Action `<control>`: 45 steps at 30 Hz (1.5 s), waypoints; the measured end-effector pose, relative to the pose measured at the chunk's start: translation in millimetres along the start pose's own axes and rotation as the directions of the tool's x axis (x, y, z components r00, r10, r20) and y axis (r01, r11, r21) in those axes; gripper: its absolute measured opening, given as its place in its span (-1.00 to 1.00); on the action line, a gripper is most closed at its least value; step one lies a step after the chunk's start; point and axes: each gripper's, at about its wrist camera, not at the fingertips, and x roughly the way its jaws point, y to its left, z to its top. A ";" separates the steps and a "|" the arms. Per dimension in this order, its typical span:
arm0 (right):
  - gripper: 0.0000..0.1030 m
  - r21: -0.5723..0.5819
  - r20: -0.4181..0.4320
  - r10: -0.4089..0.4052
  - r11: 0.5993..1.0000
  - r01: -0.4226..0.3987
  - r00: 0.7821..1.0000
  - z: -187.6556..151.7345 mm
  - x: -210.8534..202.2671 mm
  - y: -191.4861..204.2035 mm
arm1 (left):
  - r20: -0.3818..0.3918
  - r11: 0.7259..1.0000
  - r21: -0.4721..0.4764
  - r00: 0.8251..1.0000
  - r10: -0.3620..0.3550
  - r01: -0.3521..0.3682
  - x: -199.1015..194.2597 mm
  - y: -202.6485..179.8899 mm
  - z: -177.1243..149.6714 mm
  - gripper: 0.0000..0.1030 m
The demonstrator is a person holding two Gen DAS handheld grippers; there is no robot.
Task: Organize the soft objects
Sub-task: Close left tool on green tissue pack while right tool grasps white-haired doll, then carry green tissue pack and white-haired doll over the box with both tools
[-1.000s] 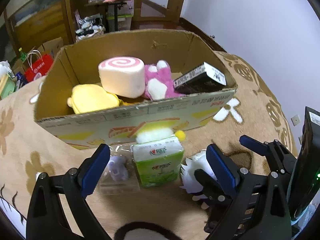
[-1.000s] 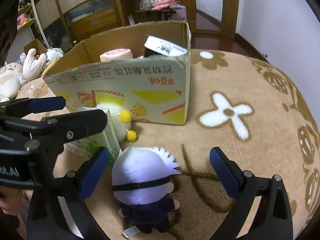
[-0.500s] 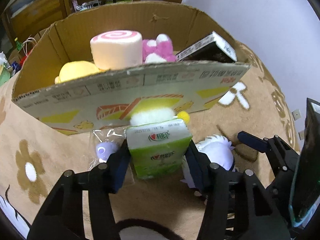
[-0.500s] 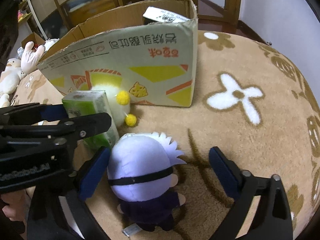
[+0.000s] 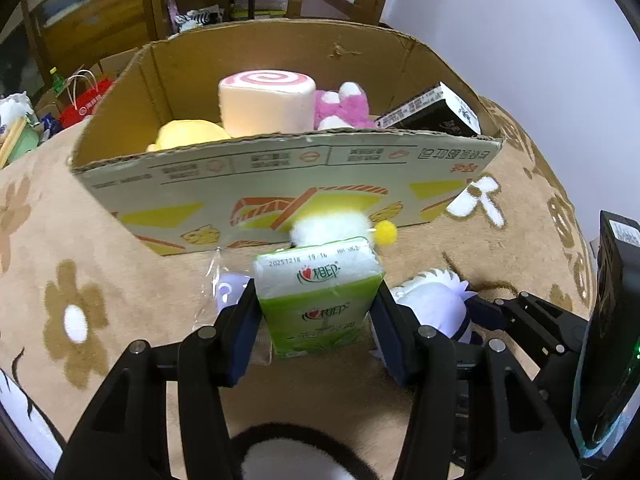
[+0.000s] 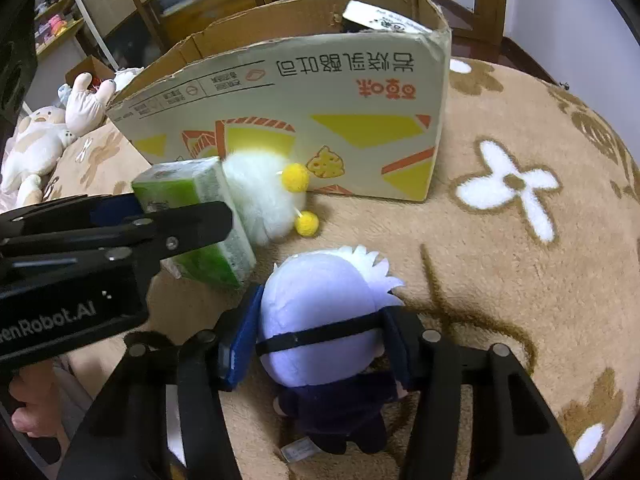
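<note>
My left gripper [image 5: 316, 316] clamps the green tissue pack [image 5: 320, 300] — my right gripper [image 6: 316, 344], jaws closing, presses the white-haired plush doll [image 6: 320, 320]; cardboard box [image 5: 280, 168] ahead.

Glossy plastic wrap on the green tissue pack [image 5: 320, 304]. Matt corrugated cardboard for the box [image 5: 280, 168], printed on its near wall. Deep fuzzy pile on the tan rug [image 6: 520, 280]. Smooth plush on the doll [image 6: 320, 312]; fluffy white fur on the toy [image 6: 260, 200] beside it.

white wall [image 5: 500, 20], wooden shelves [image 6: 132, 12], floral carpet [image 6: 520, 200]
</note>
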 end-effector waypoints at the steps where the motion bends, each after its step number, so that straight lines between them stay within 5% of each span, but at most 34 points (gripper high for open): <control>1: 0.12 -0.001 0.002 -0.002 1.000 0.002 1.000 0.4 -1.0 1.0 | 0.004 1.000 -0.003 1.000 0.002 -0.002 -1.9 0.7 -0.5 0.01; 15: 0.10 0.002 0.106 -0.075 0.997 0.075 0.991 4.5 -24.9 -5.7 | 0.116 0.998 -0.019 0.992 0.056 -0.054 -38.0 8.7 -10.2 0.01; 28: 0.09 0.028 0.237 -0.060 0.998 0.055 0.970 7.7 -57.6 -3.5 | 0.243 0.993 -0.034 0.963 0.119 -0.114 -79.1 13.6 -27.2 0.01; 45: 0.09 0.000 0.455 -0.026 1.000 0.029 0.890 17.4 -119.7 16.3 | 0.407 0.980 -0.045 0.893 0.193 -0.192 -131.5 12.1 -34.7 0.01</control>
